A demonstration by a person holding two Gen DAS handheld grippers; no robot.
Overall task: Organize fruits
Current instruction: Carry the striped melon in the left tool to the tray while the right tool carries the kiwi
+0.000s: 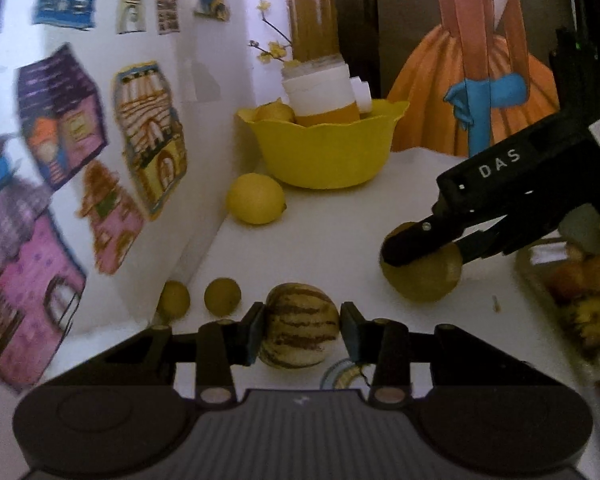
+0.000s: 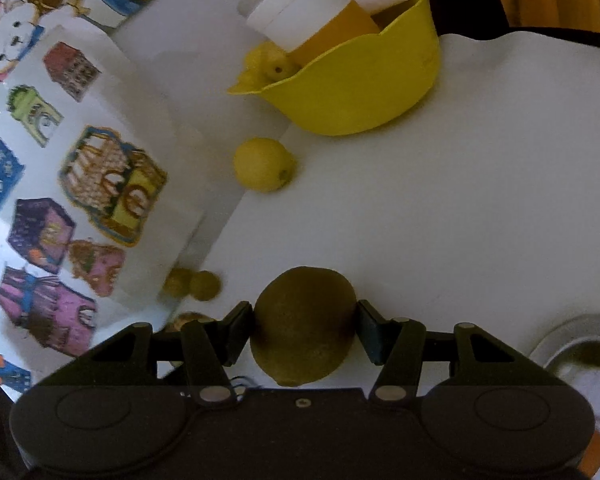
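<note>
Holding: the left gripper (image 1: 300,330) has its jaws pressed on a striped fruit (image 1: 299,326), pale with dark bands, carried just above the table.
Second fruit: the right gripper (image 2: 305,330) is clamped on a brown kiwi (image 2: 304,326); in the left wrist view the kiwi (image 1: 420,276) sits low over the table, right of the striped fruit.
Loose fruit: a lemon (image 1: 255,198) lies just in front of the yellow bowl (image 1: 324,152); two small yellow-green fruits (image 1: 222,296) rest by the wall.
Bowl: already crowded by an orange-and-white cup (image 1: 324,96) and some fruit.
Tray: a tray of mixed fruit (image 1: 572,280) lies at the right edge.
Risk, slip: both fruits are round and held at their widest, so a sudden tilt could roll one out.
Risk, collision: the grippers are near each other and could knock.
Risk, bowl: dropping fruit in could tip the cup.
Surface: white table (image 1: 340,232), smooth, so dropped fruit would roll.
Room: wall with house stickers (image 1: 148,128); dim light.
</note>
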